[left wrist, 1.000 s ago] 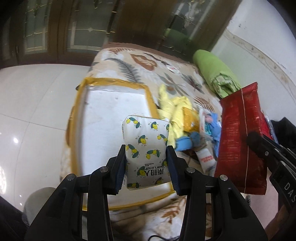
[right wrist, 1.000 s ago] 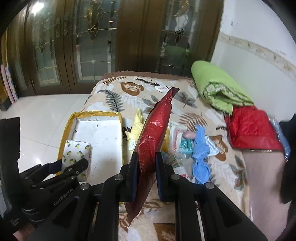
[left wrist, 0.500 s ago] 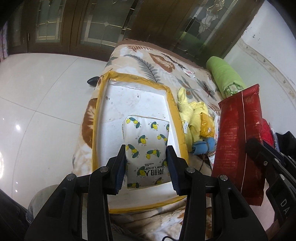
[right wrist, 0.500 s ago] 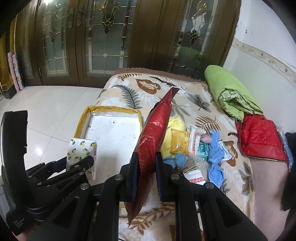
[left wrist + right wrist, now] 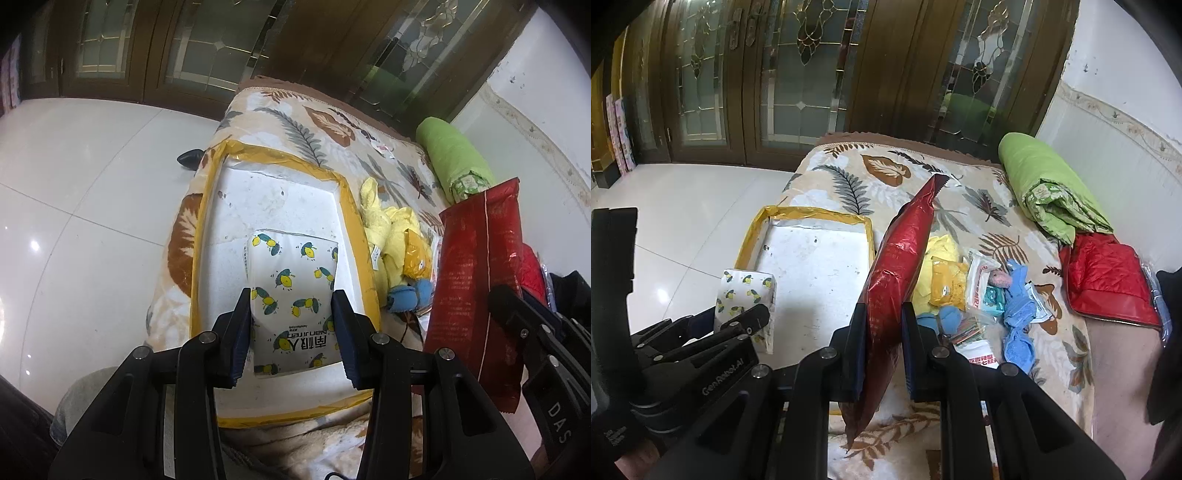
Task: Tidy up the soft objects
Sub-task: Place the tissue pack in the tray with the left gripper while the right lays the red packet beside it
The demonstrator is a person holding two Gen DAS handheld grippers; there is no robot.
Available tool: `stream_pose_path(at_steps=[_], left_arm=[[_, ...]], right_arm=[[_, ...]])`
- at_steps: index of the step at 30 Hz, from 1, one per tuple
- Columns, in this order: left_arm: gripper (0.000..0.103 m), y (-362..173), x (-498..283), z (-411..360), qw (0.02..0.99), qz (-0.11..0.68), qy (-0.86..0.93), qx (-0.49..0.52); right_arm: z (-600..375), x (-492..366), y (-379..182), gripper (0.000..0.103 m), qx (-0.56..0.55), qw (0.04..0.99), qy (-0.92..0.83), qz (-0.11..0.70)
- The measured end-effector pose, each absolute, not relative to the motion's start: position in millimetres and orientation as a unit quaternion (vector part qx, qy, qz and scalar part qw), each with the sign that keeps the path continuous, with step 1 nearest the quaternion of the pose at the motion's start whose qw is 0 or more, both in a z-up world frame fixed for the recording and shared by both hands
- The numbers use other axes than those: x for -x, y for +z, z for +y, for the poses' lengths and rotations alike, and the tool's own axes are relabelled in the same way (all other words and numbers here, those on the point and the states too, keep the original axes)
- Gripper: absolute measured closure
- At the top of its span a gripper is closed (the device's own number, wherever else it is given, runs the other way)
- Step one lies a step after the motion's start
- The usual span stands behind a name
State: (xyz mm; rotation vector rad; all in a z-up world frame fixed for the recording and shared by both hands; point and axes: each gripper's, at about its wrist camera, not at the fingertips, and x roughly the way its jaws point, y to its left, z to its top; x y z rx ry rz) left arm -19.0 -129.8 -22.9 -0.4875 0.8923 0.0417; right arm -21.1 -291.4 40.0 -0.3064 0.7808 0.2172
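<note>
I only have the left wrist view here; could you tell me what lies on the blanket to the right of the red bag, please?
Observer: Past the red bag there is a blue cloth beside some small plastic packets.
Operator: Thank you. Is anything further right, towards the wall?
Observer: Yes, a red quilted item lies flat there, with the rolled green bedding just behind it.
Operator: And how is the red bag held, please?
Observer: The right gripper has its jaws clamped on the bag's lower part, edge-on; its notched top points up over the blanket.
</note>
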Motion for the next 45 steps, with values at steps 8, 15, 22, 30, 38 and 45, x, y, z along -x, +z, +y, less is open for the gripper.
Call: stream_pose_path(at_steps=[8, 15, 22, 30, 38, 45], left_arm=[[0.062, -35, 9, -127, 0.865, 0.442, 0.027, 0.235], [0.062, -46, -18, -129, 0.863, 0.462, 0.036, 0.201], [0.062, -59, -53, -110, 0.857, 0.476, 0.047, 0.190], [0.062, -79, -77, -90, 0.845, 0.485, 0.044, 0.220], [0.059, -87, -85, -107, 0.857, 0.483, 0.047, 0.172], [0.053, -86, -79, -106, 0.868, 0.460, 0.037, 0.182]], right_arm=[[-292, 10, 26, 0.087, 0.143, 0.903, 0.115, 0.389], [-292, -24, -3, 0.087, 0.112, 0.891, 0.162, 0.410], [-283, -65, -25, 0.087, 0.074, 0.874, 0.213, 0.430], [-264, -100, -54, 0.087, 0.055, 0.853, 0.252, 0.453], [-267, -111, -61, 0.083, 0.051, 0.856, 0.241, 0.454], [-273, -107, -59, 0.056, 0.068, 0.863, 0.220, 0.450]])
